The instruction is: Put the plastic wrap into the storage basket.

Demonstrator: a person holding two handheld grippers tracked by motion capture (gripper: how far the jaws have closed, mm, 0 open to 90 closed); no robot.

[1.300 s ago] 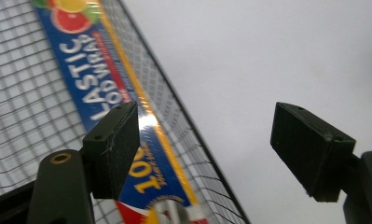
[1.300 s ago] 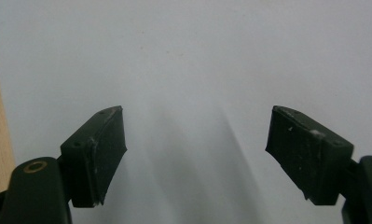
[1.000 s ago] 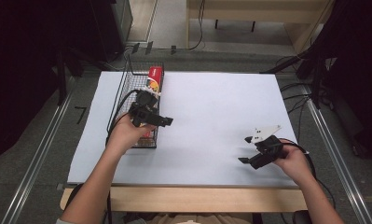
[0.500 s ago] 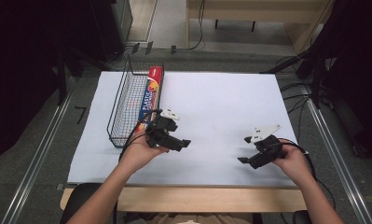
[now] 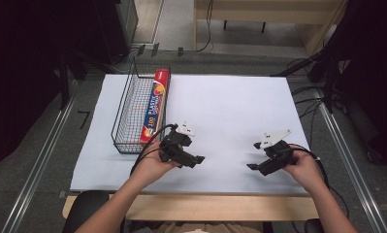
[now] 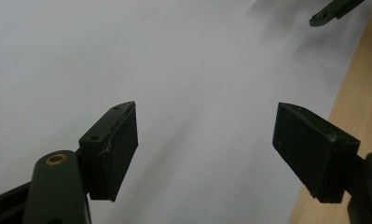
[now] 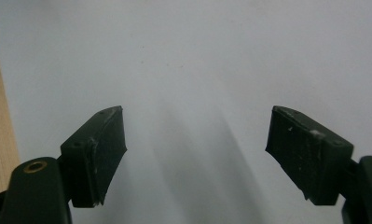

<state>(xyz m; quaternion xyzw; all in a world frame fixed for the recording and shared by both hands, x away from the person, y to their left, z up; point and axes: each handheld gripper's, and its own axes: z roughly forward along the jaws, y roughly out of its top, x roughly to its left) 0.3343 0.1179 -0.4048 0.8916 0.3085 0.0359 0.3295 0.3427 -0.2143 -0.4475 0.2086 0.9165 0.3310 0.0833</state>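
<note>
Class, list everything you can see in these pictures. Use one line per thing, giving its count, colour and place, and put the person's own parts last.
Wire basket: one, black, on the left part of the white sheet.
Box of plastic wrap: one, red with a blue and yellow label, lying along the basket's right side.
White sheet: one, covering most of the table top.
Table: one, light wood, its near edge showing below the sheet.
Metal rails: two, grey, one on the floor at each side of the table.
Left gripper: one, black, jaws open and empty, above the sheet near the basket.
Right gripper: one, black, jaws open and empty, at the near right.
Forearms: two, entering from the bottom edge.
</note>
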